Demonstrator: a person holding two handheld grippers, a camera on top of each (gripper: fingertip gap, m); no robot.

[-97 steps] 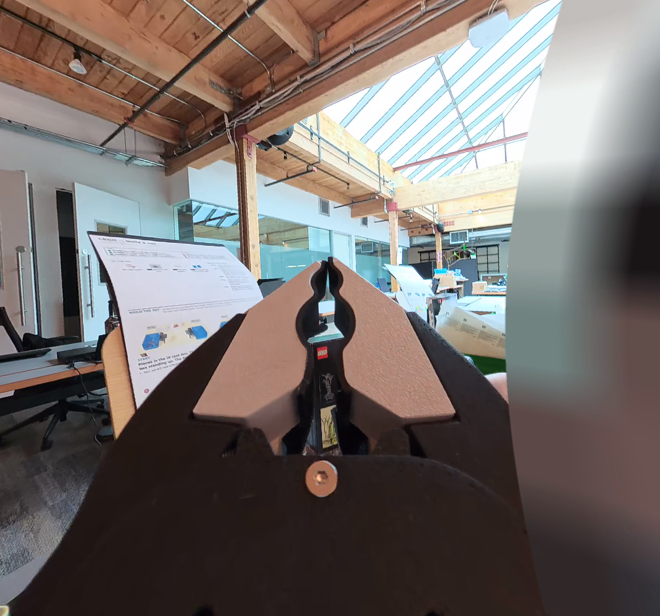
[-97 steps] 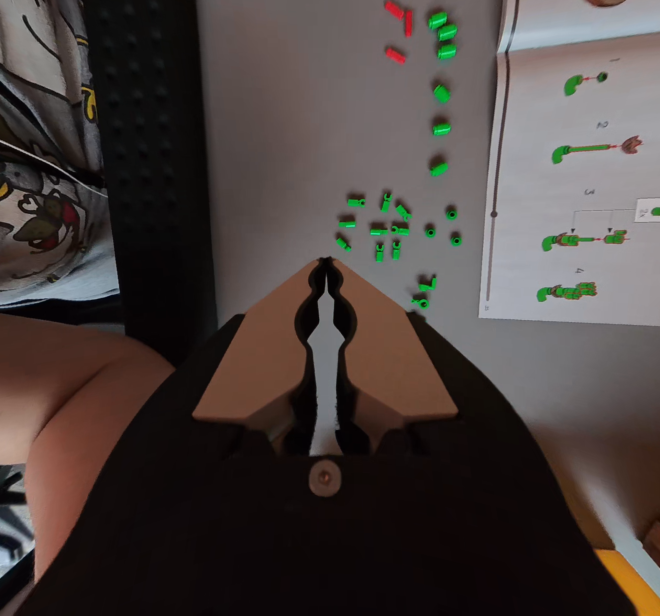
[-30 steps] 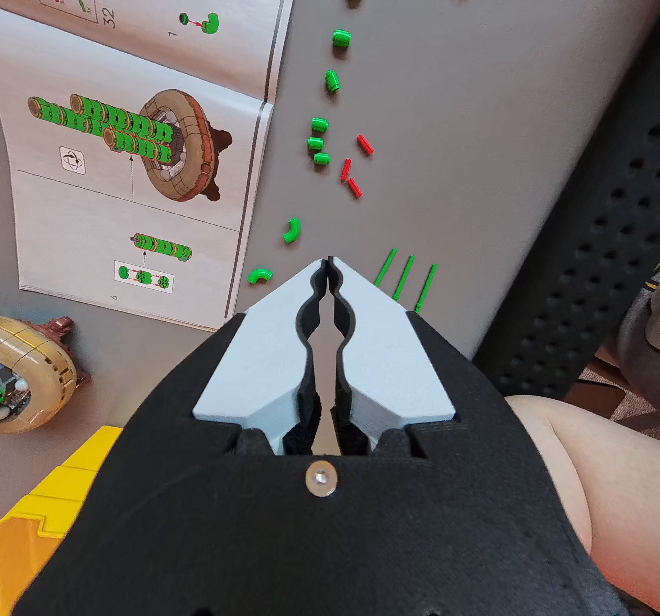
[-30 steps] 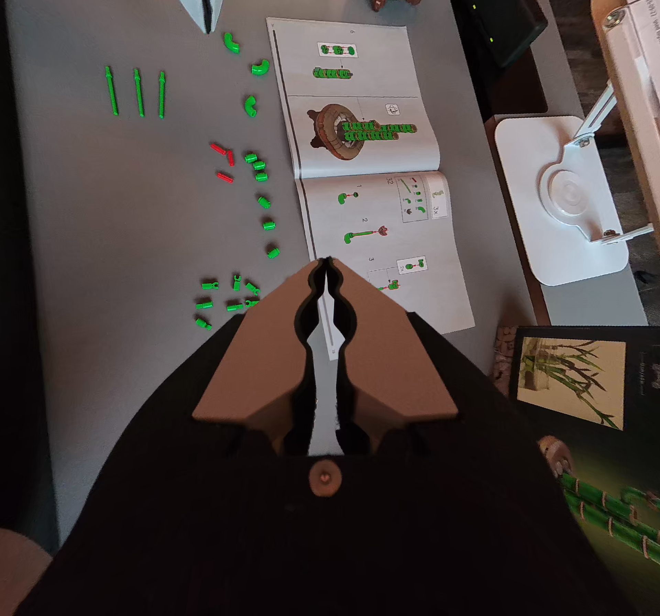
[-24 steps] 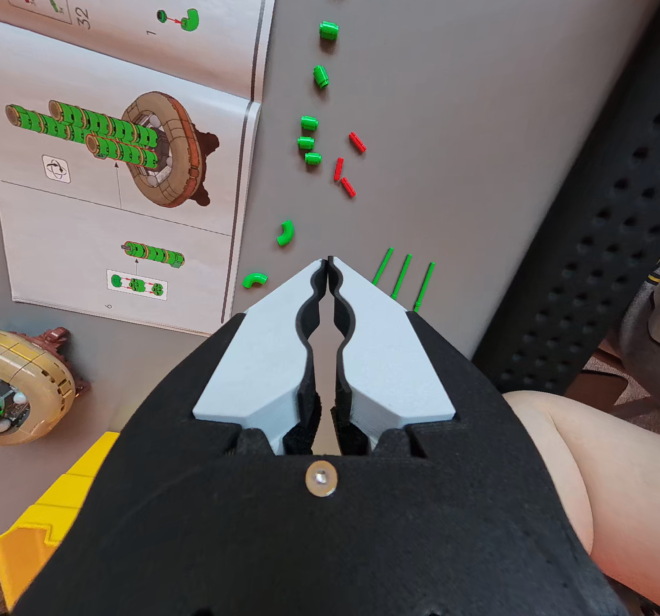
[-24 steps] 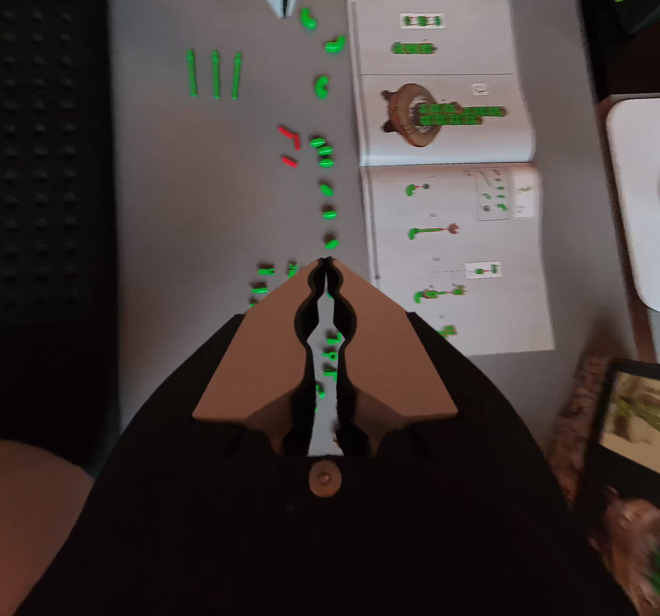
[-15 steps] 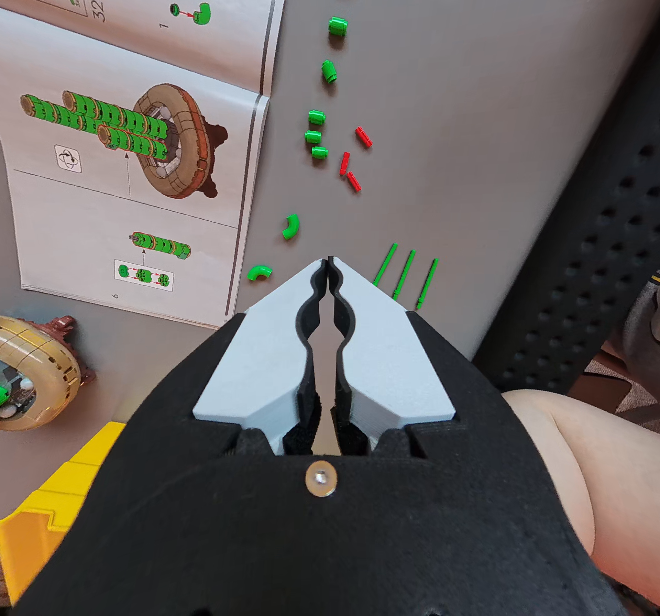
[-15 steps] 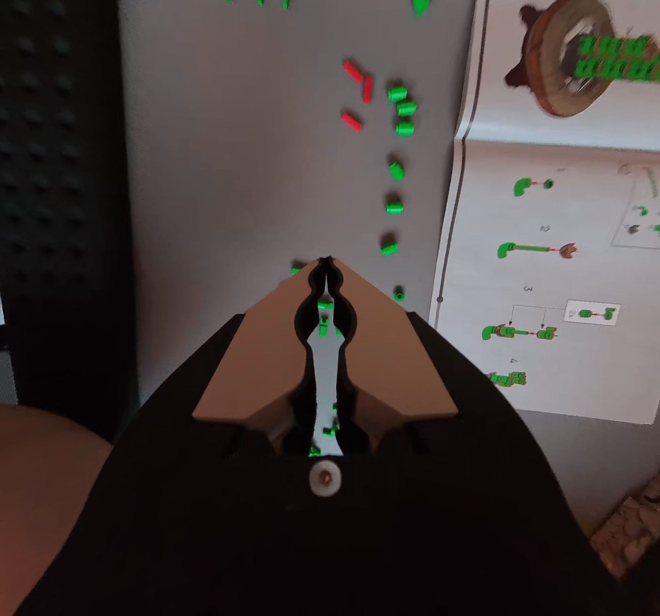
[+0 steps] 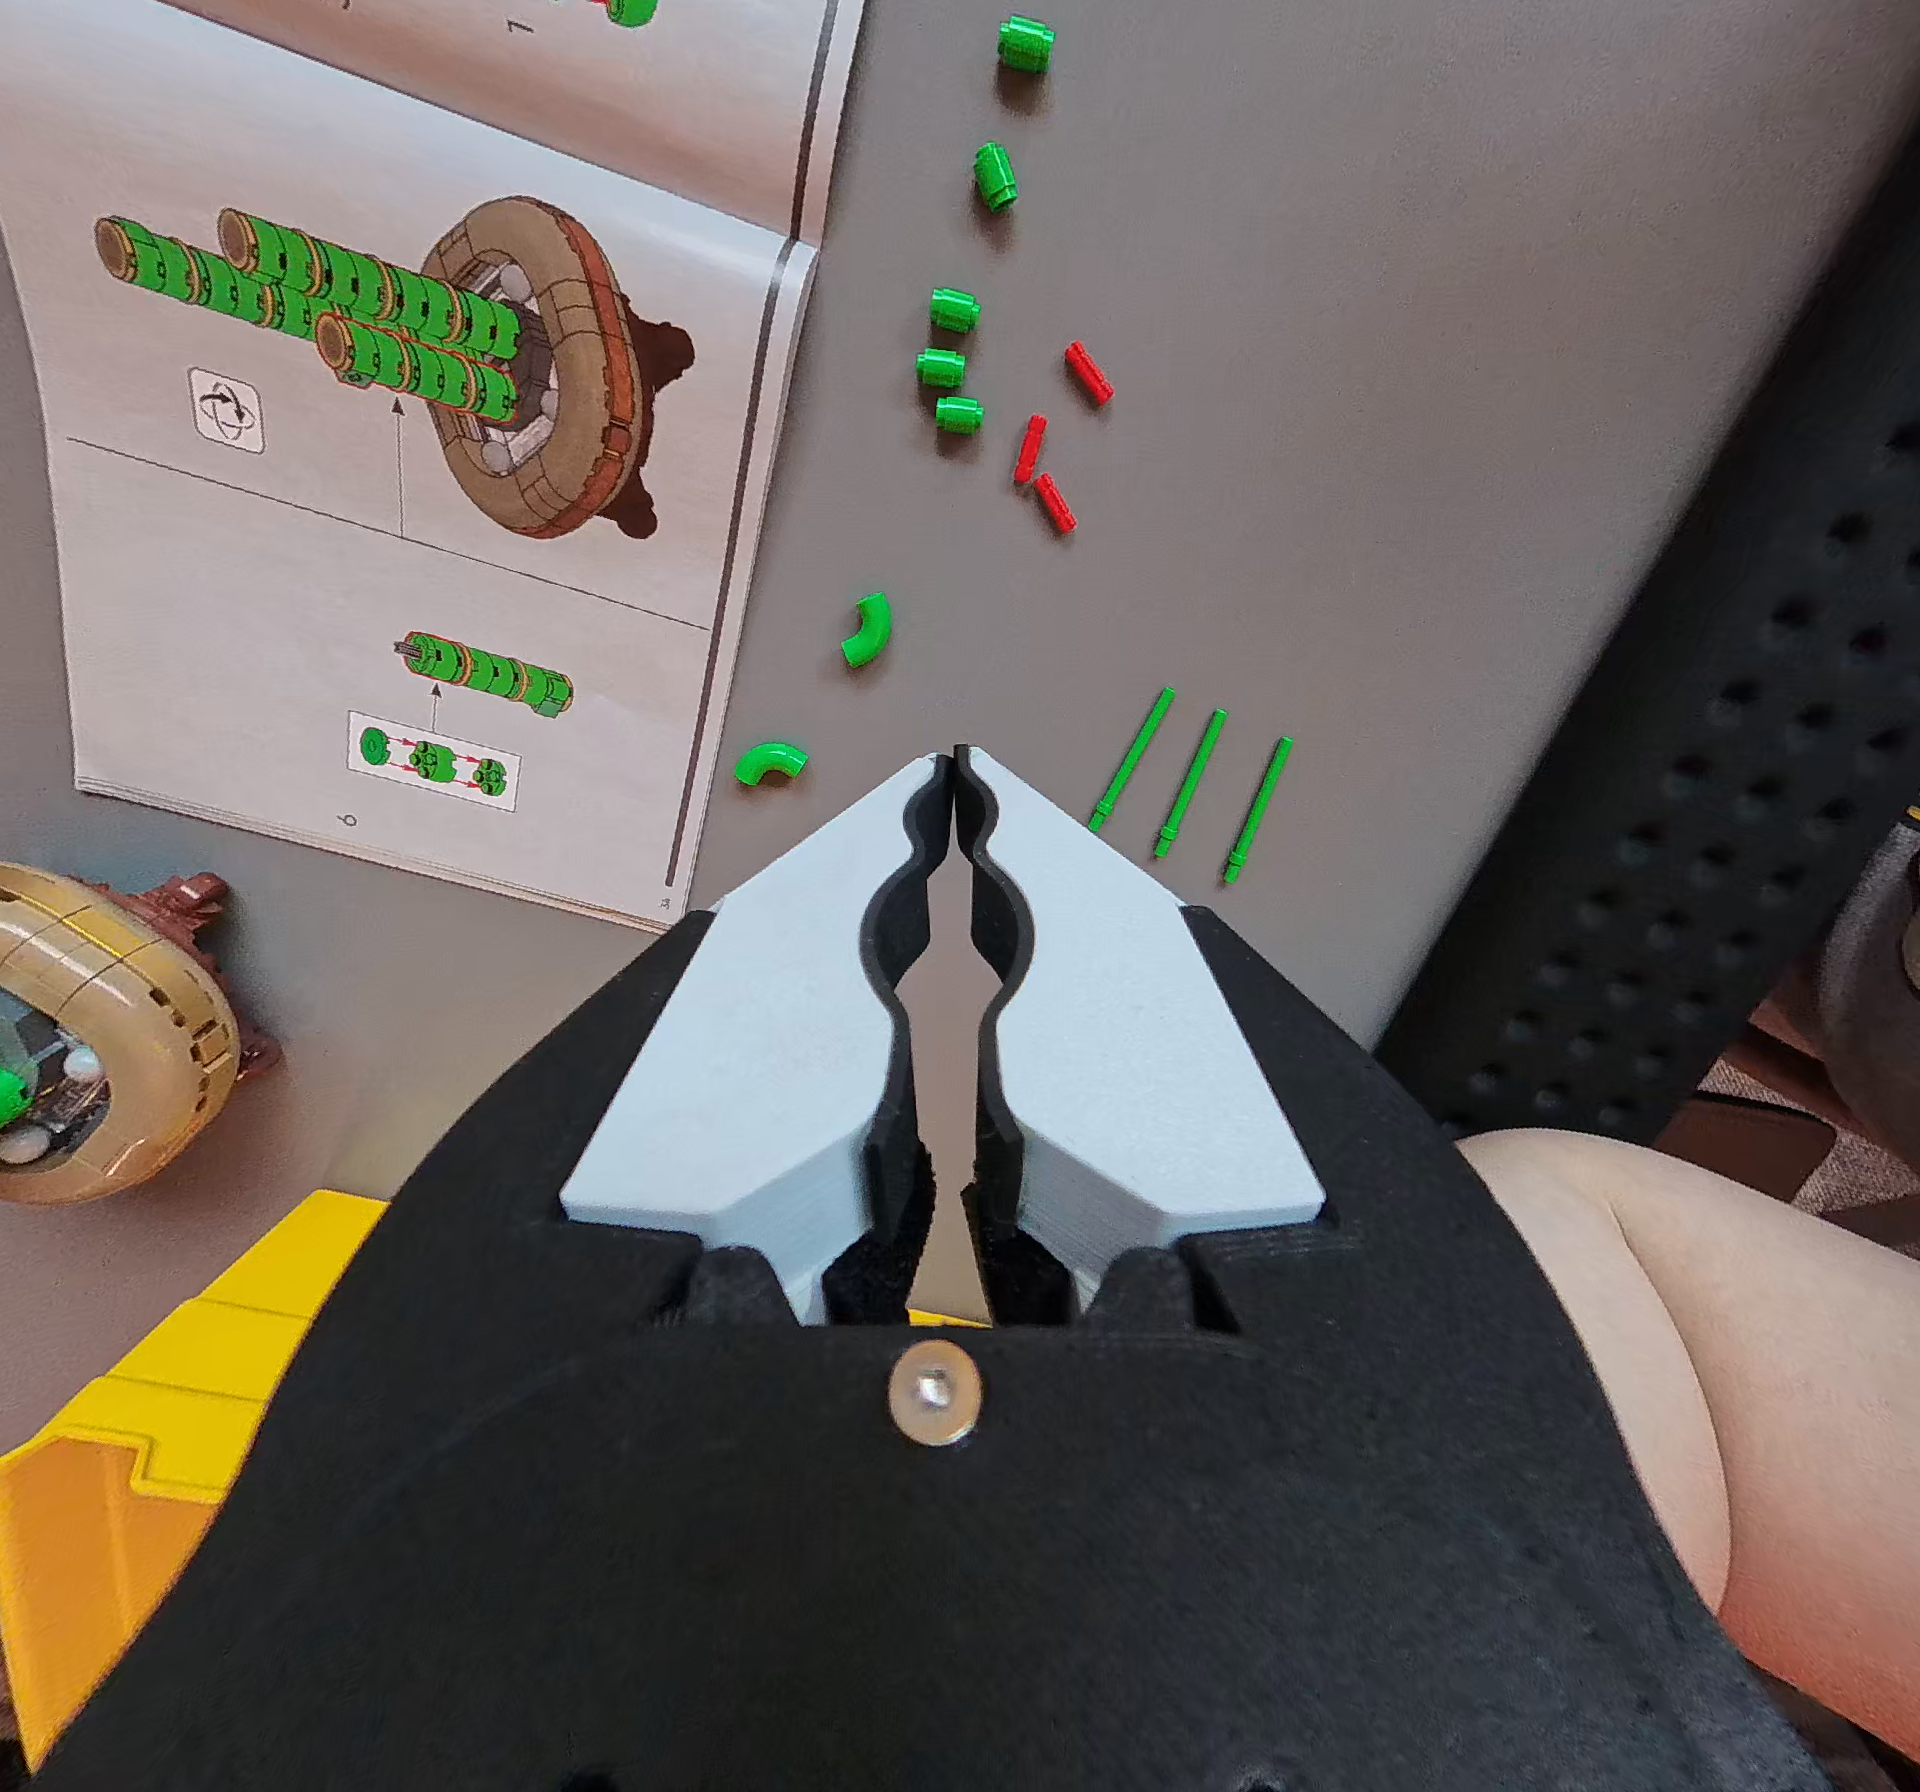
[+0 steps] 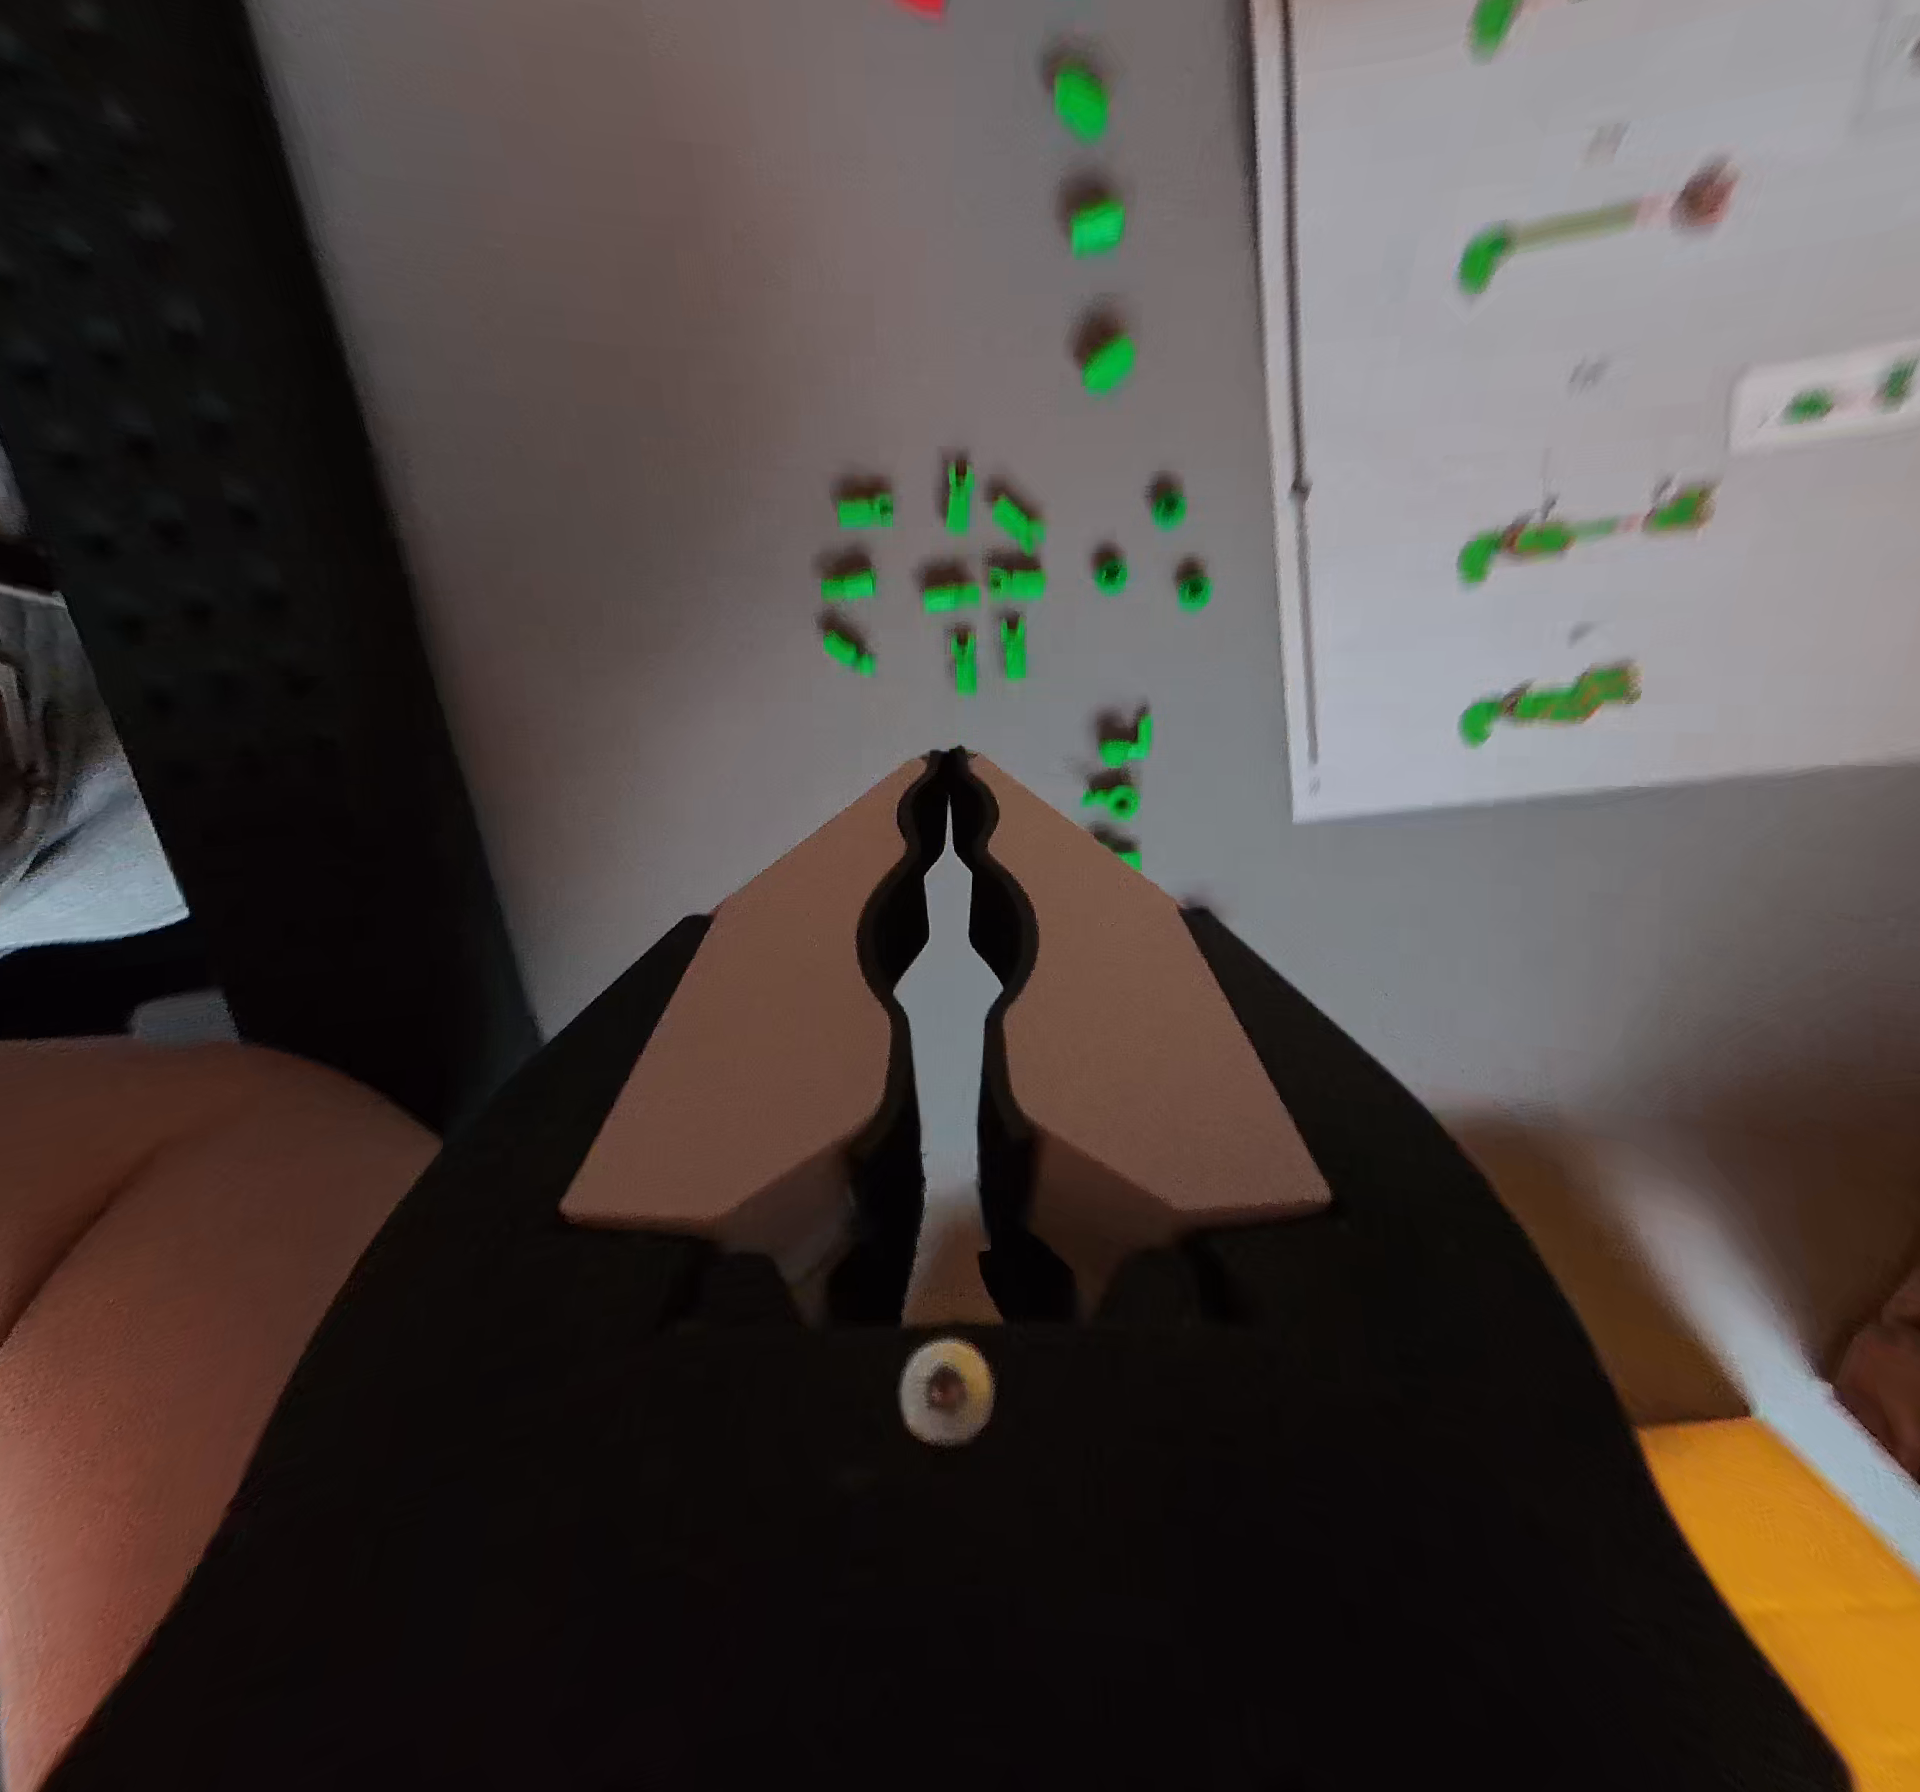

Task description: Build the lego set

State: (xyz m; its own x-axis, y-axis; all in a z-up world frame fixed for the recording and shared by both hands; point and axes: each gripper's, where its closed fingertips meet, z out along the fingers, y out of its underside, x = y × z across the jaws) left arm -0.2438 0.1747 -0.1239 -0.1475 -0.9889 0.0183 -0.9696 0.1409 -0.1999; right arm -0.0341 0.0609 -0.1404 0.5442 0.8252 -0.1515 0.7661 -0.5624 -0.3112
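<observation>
Both jaws sit clenched, empty: my left gripper (image 9: 956, 766) near three green rods (image 9: 1195, 776), my right gripper (image 10: 951, 768) above tiny green connectors (image 10: 951, 589). Light, stiff, slippery; I'd pinch across their middles.

left gripper (image 9: 954, 755) closed, right gripper (image 10: 952, 757) seemingly closed

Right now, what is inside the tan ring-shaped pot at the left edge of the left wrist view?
Inside the tan pot a green piece and pale round pieces show against dark inner bricks. The frame edge cuts off the rest of its interior.
</observation>
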